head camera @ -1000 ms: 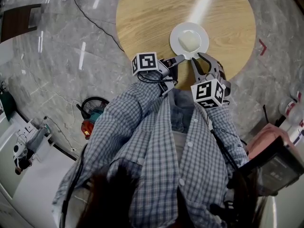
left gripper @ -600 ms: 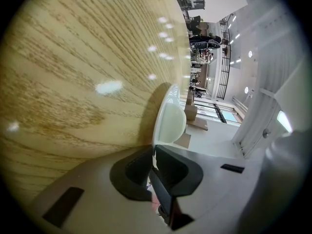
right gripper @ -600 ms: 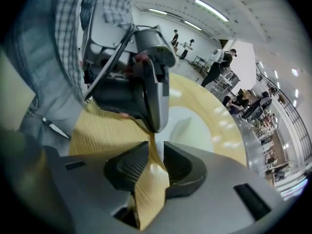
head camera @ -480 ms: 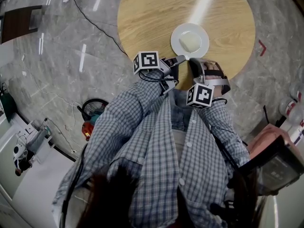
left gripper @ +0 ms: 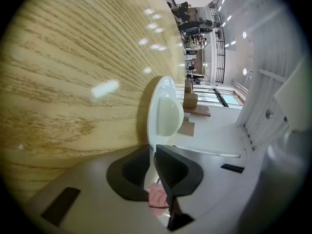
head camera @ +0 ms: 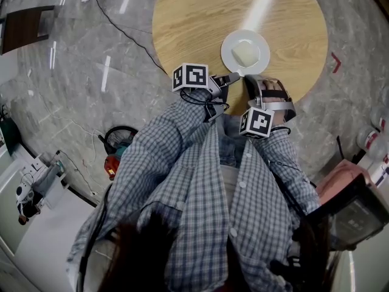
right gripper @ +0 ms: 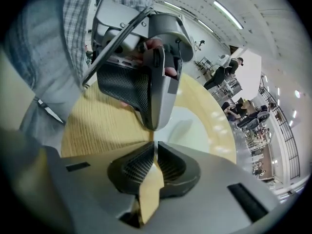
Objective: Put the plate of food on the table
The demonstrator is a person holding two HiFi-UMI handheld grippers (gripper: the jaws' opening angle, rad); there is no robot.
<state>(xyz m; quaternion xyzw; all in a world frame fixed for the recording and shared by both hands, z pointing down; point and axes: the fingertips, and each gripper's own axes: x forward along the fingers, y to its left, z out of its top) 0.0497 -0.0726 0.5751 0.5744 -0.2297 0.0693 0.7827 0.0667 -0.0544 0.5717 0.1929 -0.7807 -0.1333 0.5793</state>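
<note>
Now the white plate (head camera: 261,44) lies flat on the round wooden table (head camera: 194,17), on the half nearer the person and not far in from the near edge. A pale lump of food (head camera: 244,55) sits in the middle of it. From the left gripper view the plate (left gripper: 155,106) shows edge-on against the wood grain (left gripper: 73,72), with the food (left gripper: 168,113) rising from it as a smooth cream-coloured dome.

The left gripper (head camera: 231,76) reaches in from the near left and meets the plate at its near rim. In its own view the two dark jaws (left gripper: 152,150) stand only a narrow slot apart, and the rim runs down into that slot, so the jaws are clamped on the plate's edge.

The right gripper (head camera: 249,81) sits just beside it to the right, at the near edge of the table, close to the plate's rim. Its jaws (right gripper: 154,146) are pressed together at the tips with nothing held between them; only table wood shows through the gap lower down. That view also looks across at the left gripper, with the pale plate beyond it.

Below both tools in the head view is the person's checked shirt (head camera: 200,181). Grey marbled floor (head camera: 91,72) surrounds the table, and a thin black cable (head camera: 115,23) trails across it at the far left.
</note>
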